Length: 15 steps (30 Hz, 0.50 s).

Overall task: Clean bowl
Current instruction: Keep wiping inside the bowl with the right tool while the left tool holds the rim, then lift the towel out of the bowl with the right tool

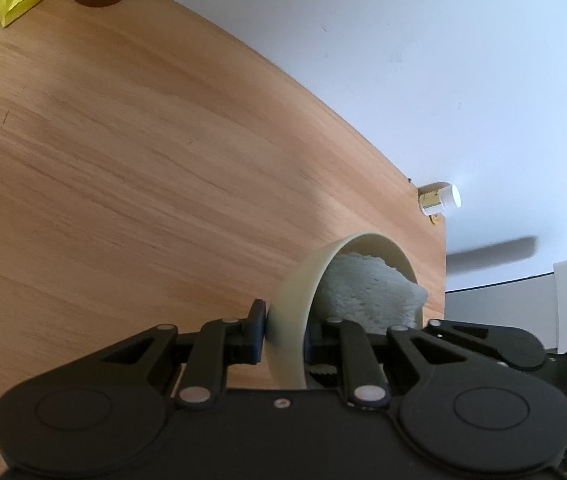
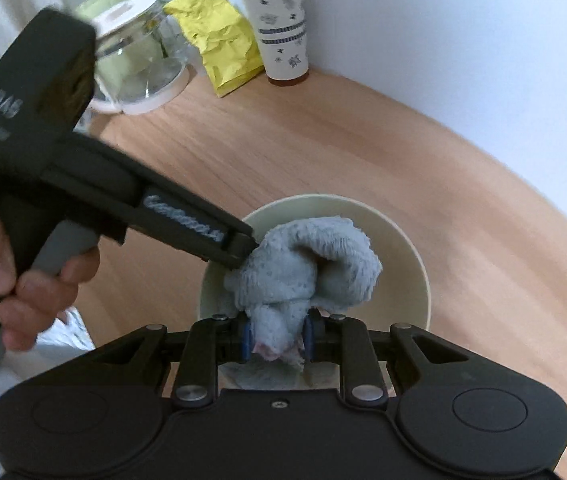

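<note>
Left wrist view: the left gripper (image 1: 285, 338) is clamped on the wall of the cream bowl (image 1: 295, 300), which sits on the wooden bench (image 1: 143, 140) near its edge. Right wrist view: the right gripper (image 2: 277, 336) pinches a fluffy grey towel (image 2: 307, 260) bunched inside the bowl. I'd keep the rim pinned firmly and swirl the towel around the inner wall, otherwise the bowl probably slides.

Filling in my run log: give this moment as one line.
task: clean bowl | left gripper: shut on bowl rim | right gripper: shut on cloth, inside bowl | table: wooden
</note>
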Motion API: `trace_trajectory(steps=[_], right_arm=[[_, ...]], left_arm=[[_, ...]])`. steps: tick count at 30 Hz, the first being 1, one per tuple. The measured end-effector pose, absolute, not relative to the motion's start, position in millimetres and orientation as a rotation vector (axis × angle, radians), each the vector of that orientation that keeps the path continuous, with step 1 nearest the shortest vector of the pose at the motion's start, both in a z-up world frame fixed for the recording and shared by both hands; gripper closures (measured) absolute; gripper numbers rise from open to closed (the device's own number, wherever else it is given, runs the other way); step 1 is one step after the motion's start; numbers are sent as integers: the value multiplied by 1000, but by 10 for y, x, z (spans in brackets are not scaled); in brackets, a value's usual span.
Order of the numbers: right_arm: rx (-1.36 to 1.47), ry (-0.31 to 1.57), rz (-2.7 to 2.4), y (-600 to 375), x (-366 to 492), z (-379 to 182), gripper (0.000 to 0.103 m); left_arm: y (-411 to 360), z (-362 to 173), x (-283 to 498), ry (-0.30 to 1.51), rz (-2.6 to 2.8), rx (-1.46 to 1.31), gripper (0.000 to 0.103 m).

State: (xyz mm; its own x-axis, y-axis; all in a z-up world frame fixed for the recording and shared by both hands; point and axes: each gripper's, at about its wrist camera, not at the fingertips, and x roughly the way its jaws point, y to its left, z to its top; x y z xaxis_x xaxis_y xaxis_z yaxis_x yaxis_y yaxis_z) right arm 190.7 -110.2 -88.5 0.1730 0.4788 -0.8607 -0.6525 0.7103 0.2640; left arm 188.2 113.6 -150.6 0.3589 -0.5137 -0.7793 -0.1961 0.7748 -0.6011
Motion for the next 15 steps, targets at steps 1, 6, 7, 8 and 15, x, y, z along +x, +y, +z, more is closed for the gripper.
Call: trace_trajectory(steps=[1, 6, 7, 8, 15], right_arm=[[-185, 1143, 805, -1078, 1869, -905, 78], [-405, 1118, 745, -572, 1953, -1135, 78], [-429, 1124, 723, -560, 1941, -1140, 78], [-446, 1131, 700, -568, 1929, -1139, 78], [-529, 1078, 602, -598, 1789, -1035, 80]], left_arm=[[1137, -1499, 1868, 1211, -226, -685, 87], [1106, -1505, 1859, 1216, -208, -637, 87], [1085, -1505, 1864, 1213, -206, -621, 87], [1073, -1506, 1865, 1212, -204, -614, 87], [948, -1558, 1926, 1226, -198, -572, 87]])
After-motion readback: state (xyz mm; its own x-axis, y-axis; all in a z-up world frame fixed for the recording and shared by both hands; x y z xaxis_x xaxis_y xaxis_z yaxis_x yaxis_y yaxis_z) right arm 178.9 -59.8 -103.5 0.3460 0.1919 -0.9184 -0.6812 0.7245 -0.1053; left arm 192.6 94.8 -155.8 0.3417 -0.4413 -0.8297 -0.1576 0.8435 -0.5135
